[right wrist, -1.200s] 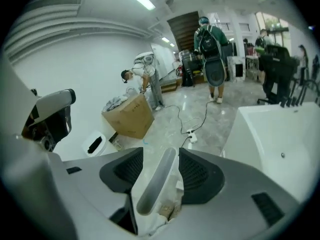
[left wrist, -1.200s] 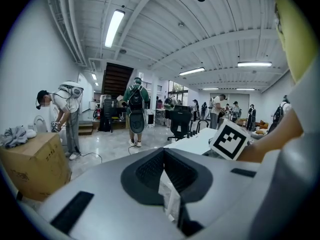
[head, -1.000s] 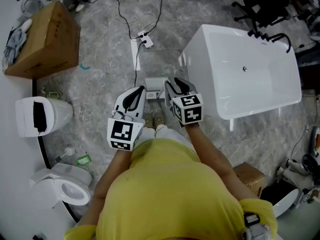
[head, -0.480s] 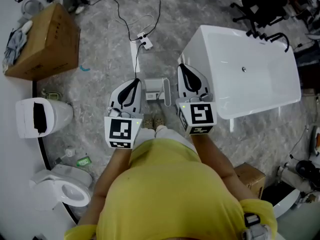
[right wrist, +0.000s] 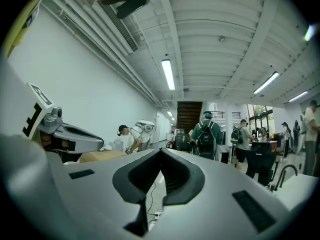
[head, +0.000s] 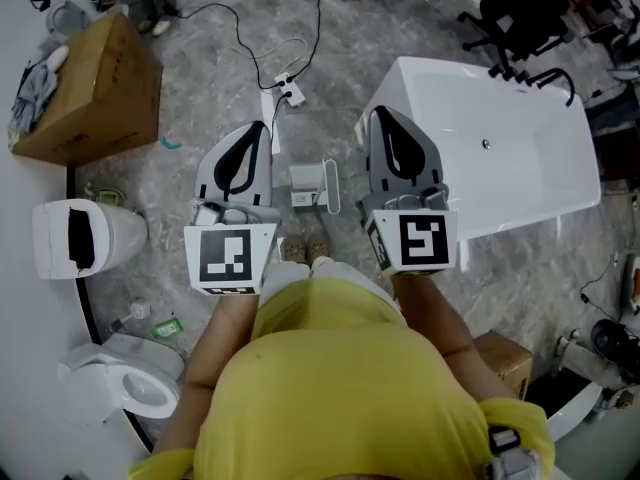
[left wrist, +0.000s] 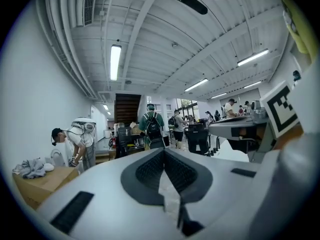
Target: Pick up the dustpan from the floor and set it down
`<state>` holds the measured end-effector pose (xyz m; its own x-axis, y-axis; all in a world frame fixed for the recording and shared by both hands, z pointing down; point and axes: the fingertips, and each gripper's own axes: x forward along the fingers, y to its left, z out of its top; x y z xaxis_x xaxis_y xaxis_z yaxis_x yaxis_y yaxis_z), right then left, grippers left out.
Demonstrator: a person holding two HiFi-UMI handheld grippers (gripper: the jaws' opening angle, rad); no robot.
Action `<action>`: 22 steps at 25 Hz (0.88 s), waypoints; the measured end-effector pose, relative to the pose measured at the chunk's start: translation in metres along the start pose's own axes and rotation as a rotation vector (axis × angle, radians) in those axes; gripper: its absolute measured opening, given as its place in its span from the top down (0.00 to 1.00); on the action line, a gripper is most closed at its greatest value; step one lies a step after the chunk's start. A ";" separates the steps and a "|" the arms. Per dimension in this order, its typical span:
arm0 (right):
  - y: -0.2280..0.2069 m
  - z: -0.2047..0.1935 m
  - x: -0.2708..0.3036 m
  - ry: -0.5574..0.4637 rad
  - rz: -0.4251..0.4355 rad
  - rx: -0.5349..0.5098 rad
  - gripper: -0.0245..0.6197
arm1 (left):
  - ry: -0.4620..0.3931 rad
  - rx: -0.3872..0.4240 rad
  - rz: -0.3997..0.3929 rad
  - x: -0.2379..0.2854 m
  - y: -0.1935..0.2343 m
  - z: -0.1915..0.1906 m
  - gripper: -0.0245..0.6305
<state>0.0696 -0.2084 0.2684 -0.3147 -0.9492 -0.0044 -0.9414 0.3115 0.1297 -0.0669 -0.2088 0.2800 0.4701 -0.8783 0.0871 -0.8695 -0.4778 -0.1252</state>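
Dustpan (head: 306,184): on the floor (head: 200,88) ahead of our shoes (head: 305,245); probably light, stiff plastic.
Hold: we'd pinch its handle (head: 331,186).
Left gripper (head: 258,128): clenched, empty.
Right gripper (head: 381,116): clenched, empty.

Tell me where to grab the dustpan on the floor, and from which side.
Grip the dustpan by its slim white handle, on its bathtub side, coming down from above with the right gripper: the handle looks narrow enough for the jaws, the pan body too broad.
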 end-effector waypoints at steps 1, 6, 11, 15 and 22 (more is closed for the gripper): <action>0.001 0.004 -0.001 -0.009 0.001 -0.005 0.95 | -0.009 0.004 0.005 -0.001 0.001 0.005 0.96; 0.001 0.010 -0.006 -0.022 0.008 -0.017 0.95 | -0.020 0.002 0.011 -0.003 -0.002 0.015 0.96; -0.002 0.007 -0.012 -0.018 0.005 -0.006 0.95 | -0.025 0.005 0.010 -0.004 -0.007 0.016 0.96; -0.006 0.004 -0.017 -0.015 -0.001 -0.002 0.95 | -0.031 0.008 0.007 -0.004 -0.012 0.019 0.96; -0.016 0.003 -0.021 -0.017 -0.002 0.001 0.95 | -0.036 0.009 0.009 -0.003 -0.022 0.025 0.96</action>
<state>0.0912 -0.1934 0.2636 -0.3152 -0.9488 -0.0218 -0.9420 0.3100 0.1285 -0.0452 -0.1965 0.2577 0.4677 -0.8824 0.0507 -0.8722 -0.4701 -0.1351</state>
